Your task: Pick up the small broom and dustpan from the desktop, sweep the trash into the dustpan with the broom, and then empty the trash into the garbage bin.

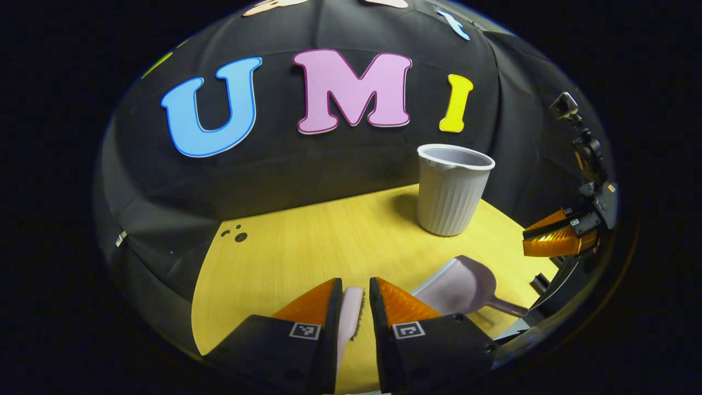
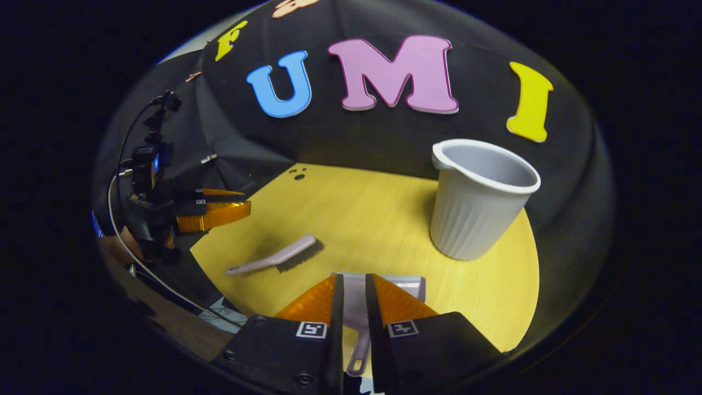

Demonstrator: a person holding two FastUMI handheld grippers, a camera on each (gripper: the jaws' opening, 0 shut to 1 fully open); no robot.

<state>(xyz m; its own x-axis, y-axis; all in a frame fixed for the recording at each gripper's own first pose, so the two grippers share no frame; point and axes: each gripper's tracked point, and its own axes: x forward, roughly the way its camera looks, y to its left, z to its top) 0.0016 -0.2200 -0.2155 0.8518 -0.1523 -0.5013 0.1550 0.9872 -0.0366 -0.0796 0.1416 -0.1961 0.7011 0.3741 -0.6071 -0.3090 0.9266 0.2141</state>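
A pale lilac small broom (image 2: 277, 255) lies flat on the yellow desktop (image 2: 373, 219), bristles down. In the left gripper view the broom (image 1: 351, 310) shows through the narrow gap of my left gripper (image 1: 355, 285), which hovers above it, shut and holding nothing. The matching dustpan (image 1: 460, 285) lies to its right, handle toward the table edge. My right gripper (image 2: 354, 280) hangs over the dustpan (image 2: 411, 284), shut and empty. A grey ribbed garbage bin (image 1: 452, 189) stands upright at the back right.
The left gripper (image 2: 238, 207) hovers off the table's left edge, with a hand and cables behind it. The right gripper (image 1: 529, 241) floats past the right edge. A few dark holes (image 1: 237, 235) mark the far left corner of the table.
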